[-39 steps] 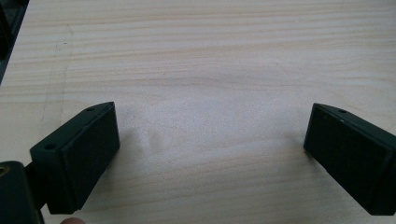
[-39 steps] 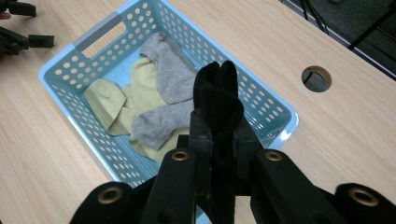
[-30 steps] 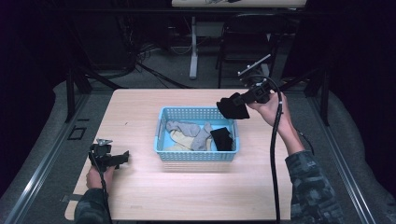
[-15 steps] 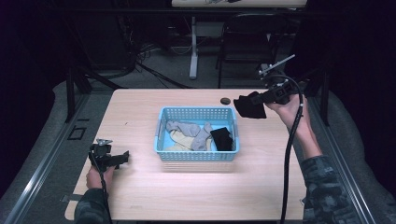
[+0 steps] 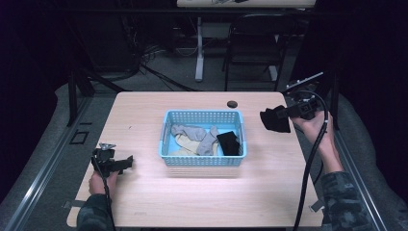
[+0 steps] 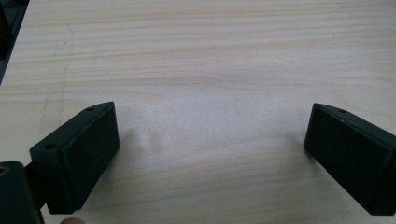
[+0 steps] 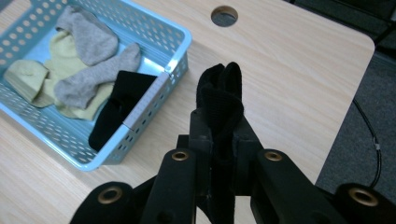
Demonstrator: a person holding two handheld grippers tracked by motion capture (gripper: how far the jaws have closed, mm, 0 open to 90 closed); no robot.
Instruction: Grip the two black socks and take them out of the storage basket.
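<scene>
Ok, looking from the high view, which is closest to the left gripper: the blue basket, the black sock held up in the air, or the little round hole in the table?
From the left gripper:
1. Blue basket, mid-table.
2. Round hole, far edge.
3. Black sock, right side, pinched in the right gripper.

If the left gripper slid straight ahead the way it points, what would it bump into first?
Probably the blue basket. The left gripper points across bare table toward its near-left corner, though it might slip just past.

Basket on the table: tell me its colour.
Light blue basket, with perforated walls; the right gripper view shows it best.
</scene>
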